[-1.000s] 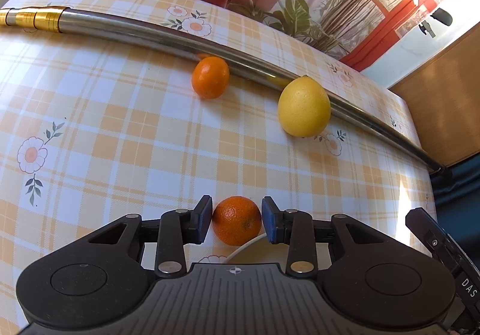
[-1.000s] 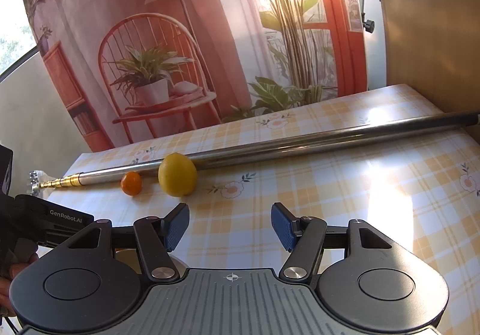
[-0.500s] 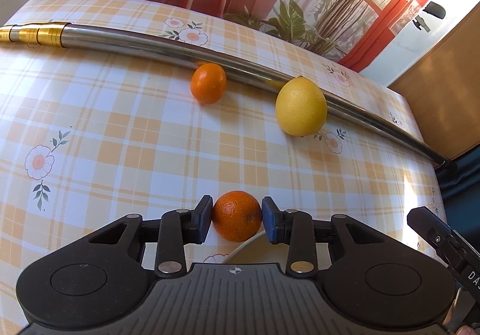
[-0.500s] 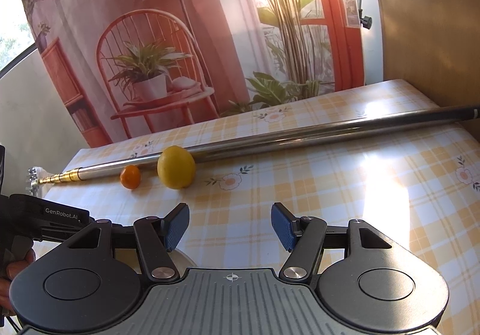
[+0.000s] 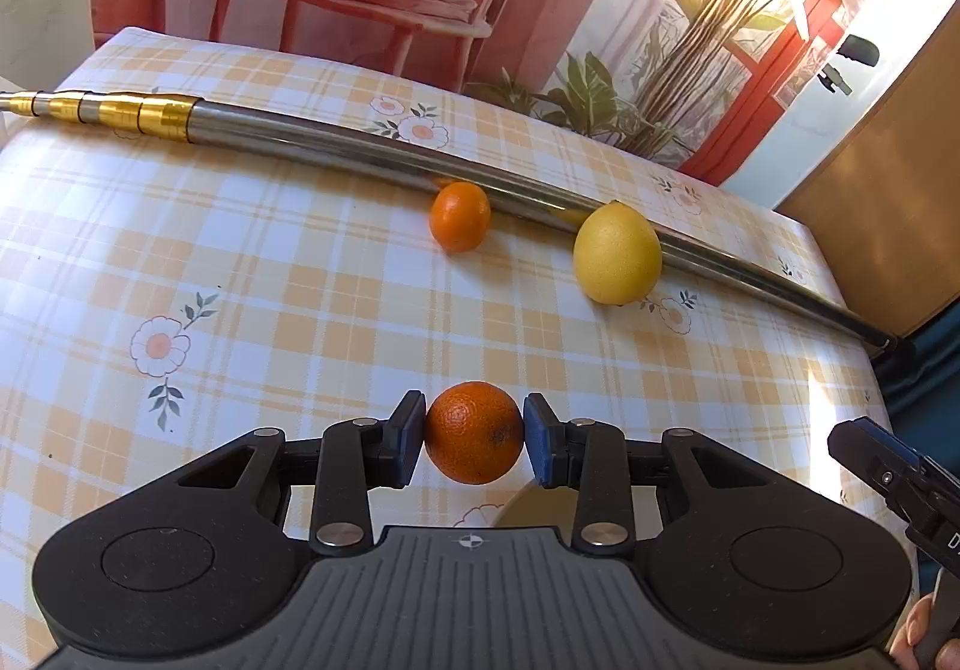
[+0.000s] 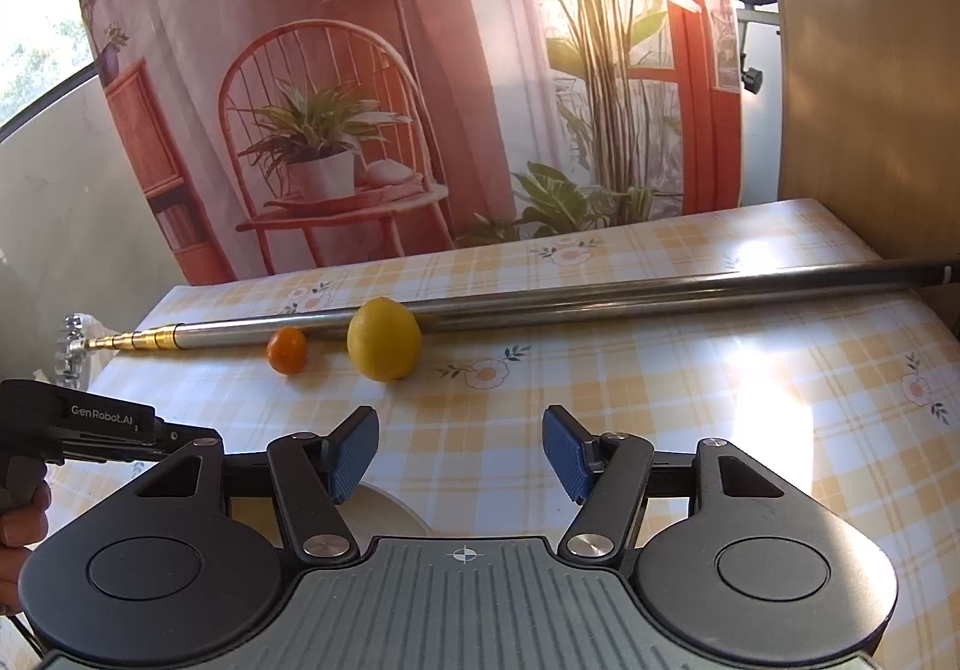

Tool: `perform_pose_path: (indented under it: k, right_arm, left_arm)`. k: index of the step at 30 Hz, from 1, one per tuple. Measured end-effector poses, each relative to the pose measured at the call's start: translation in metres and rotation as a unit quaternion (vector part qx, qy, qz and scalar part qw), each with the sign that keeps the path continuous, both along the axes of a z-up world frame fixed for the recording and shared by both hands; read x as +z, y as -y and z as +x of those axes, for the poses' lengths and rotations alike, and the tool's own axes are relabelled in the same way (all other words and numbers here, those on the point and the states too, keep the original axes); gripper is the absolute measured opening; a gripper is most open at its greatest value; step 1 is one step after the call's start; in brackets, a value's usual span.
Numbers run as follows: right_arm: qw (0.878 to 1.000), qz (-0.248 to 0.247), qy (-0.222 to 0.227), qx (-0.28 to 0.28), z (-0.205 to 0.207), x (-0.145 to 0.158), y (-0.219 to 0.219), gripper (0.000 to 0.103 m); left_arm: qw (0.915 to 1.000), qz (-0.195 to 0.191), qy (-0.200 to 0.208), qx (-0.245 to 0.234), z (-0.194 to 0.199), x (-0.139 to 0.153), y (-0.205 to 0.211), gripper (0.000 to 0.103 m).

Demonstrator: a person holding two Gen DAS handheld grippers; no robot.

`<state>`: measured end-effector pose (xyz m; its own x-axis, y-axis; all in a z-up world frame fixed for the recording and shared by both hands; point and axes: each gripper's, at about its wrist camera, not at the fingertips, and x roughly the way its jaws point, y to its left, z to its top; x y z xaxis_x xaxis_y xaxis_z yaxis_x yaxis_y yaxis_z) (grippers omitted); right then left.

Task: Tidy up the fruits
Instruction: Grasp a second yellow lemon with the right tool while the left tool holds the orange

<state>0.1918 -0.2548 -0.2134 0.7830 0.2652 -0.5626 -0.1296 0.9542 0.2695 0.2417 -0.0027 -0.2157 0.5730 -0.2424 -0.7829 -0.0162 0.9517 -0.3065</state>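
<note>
Fruit sits in three places here. The left gripper (image 5: 474,439) clamps an orange (image 5: 475,433) between its blue pads (image 5: 413,439), one pad pressed to each side, and the fruit hangs clear above the checked tabletop (image 5: 300,298) at its near edge. Just under the orange the pale rim of a plate (image 5: 528,508) peeks out from behind the gripper body; how much of the plate lies there is hidden.

Toward the far edge of the tabletop a small mandarin (image 5: 459,217) rests against a long metal pole (image 5: 336,150), which runs along that edge from a gold telescopic end at the far left corner to a dark tip at the right edge. A lemon (image 5: 617,253) lies to the right of the mandarin, also touching the pole, the two fruits near each other but apart.

The right gripper (image 6: 461,454) hovers over the near part of the tabletop with its jaws spread wide and nothing between them. From its camera the lemon (image 6: 384,347) and mandarin (image 6: 287,349) show side by side in front of the pole (image 6: 600,301), and the plate (image 6: 384,511) shows as a pale curve just below the left finger. The black body of the left gripper reaches in from the left there, held by a person's hand (image 6: 21,520).
</note>
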Motion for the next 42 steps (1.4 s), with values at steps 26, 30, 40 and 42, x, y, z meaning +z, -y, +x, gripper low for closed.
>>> perform_pose_path:
  k: [26, 30, 40, 42]
  right_arm:
    - [0.988, -0.089, 0.105, 0.07, 0.055, 0.037, -0.065, 0.058]
    - [0.987, -0.107, 0.094, 0.077, 0.082, 0.026, -0.078, 0.058]
    - [0.987, -0.13, 0.017, 0.092, 0.139, -0.023, -0.104, 0.057]
    - [0.986, -0.14, 0.007, 0.095, 0.146, -0.029, -0.109, 0.057]
  left_arm:
    - [0.981, 0.116, 0.155, 0.007, -0.046, 0.045, -0.038, 0.037]
    - [0.9782, 0.121, 0.168, 0.015, -0.047, 0.047, -0.042, 0.037]
    - [0.9859, 0.089, 0.14, 0.021, -0.041, 0.024, -0.05, 0.037]
    - [0.9869, 0.087, 0.134, 0.021, -0.038, 0.02, -0.051, 0.037]
